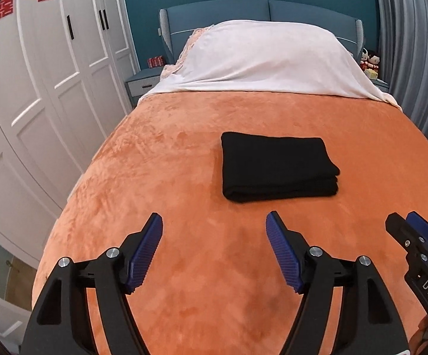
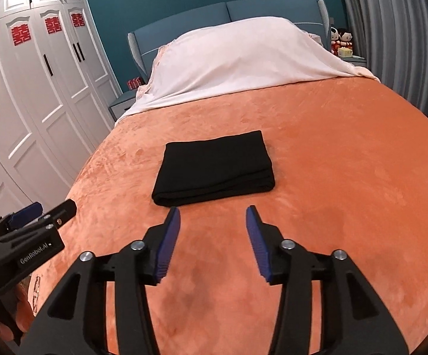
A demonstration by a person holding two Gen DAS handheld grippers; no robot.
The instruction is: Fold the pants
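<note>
Plainly, stage: the pants (image 1: 277,167) lie as a compact black rectangle of several layers, so the folding itself looks finished, and the step in hand appears to be letting go and drawing clear without disturbing the stack.
Pants, place: flat on the orange blanket (image 1: 169,153), ahead of both pairs of fingertips and touching neither; from the left wrist view they sit beyond and a little right of the gap, from the right wrist view beyond and a little left of it.
Left gripper (image 1: 214,224): jaws stand wide apart, nothing between the blue pads, only bare blanket showing through the gap.
Right gripper (image 2: 213,217): jaws parted, narrower than the left, also empty; its tips are near the pants' front folded edge but apart from it.
Fold quality: front edge shows stacked layers lying even; one corner on the right side juts out slightly.
Doing it well: keep both sets of fingers parted and high enough that no pad snags the plush blanket or drags the near edge; pull straight back rather than sweeping across the stack.
Risk: a low fingertip could catch the top layer and spring the fold open.
Background: white pillow cover (image 1: 270,59) well beyond the pants, not in the way.
</note>
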